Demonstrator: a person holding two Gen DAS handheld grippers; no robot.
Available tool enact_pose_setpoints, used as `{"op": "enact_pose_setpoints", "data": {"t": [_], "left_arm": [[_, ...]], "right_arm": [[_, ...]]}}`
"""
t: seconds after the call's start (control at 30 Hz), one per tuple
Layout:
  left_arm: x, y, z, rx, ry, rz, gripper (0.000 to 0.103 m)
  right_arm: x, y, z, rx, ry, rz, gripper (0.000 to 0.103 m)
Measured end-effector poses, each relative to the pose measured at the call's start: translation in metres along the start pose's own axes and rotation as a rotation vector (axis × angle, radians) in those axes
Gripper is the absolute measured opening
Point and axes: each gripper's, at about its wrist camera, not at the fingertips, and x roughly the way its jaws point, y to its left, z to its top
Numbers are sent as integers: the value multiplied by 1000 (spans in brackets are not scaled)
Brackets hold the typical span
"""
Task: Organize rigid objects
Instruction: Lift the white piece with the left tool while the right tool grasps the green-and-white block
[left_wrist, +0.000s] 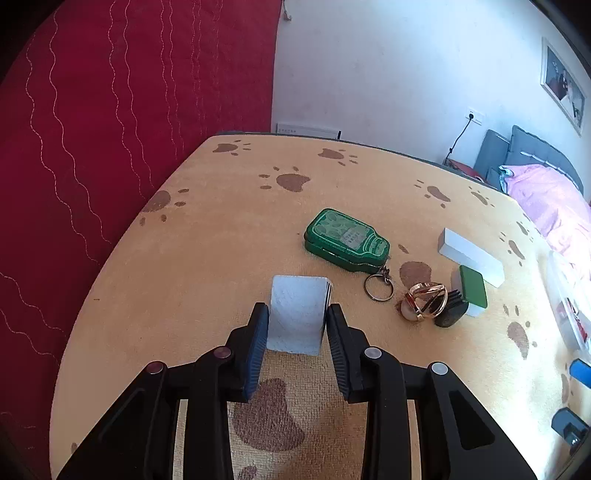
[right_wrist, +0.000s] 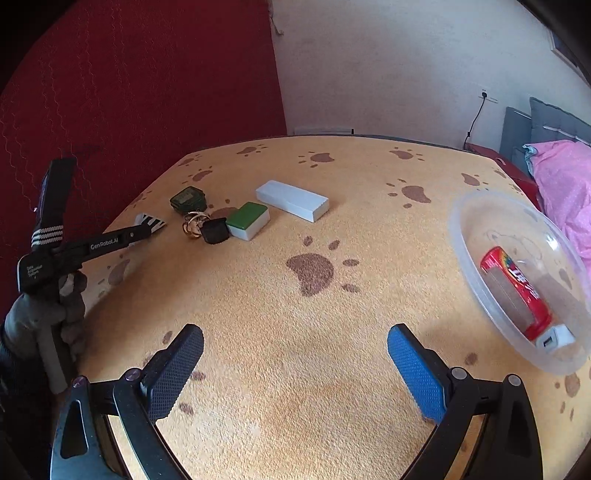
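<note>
My left gripper (left_wrist: 297, 314) stands around a white block with black-striped side (left_wrist: 297, 314) on the table; its pads touch or nearly touch both sides. The block also shows in the right wrist view (right_wrist: 149, 221), at the left gripper's tip. Beside it lie a green tin with a key ring (left_wrist: 345, 240), a gold ring with a pearl (left_wrist: 423, 301), a black cap (left_wrist: 450, 312), a green-and-white tile (left_wrist: 472, 290) and a long white box (left_wrist: 471, 254). My right gripper (right_wrist: 295, 354) is open and empty over bare cloth.
The table has an orange cloth with brown paw prints (right_wrist: 310, 273). A clear plastic bowl (right_wrist: 465, 236) at the right holds a red packet (right_wrist: 517, 288) and a white charger (right_wrist: 554, 338). A red curtain (left_wrist: 110, 129) hangs left; a bed with pink bedding (right_wrist: 561, 177) is far right.
</note>
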Motion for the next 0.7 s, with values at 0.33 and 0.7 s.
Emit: {"op": "enact_pose_setpoints", "data": {"t": [0.33, 0.7], "left_arm": [[-4, 13, -7, -76, -15, -35, 33], [-12, 10, -10, -77, -42, -51, 31]], "right_arm": [[45, 29, 43, -14, 27, 42, 102], [78, 27, 74, 39, 27, -13, 87]]}}
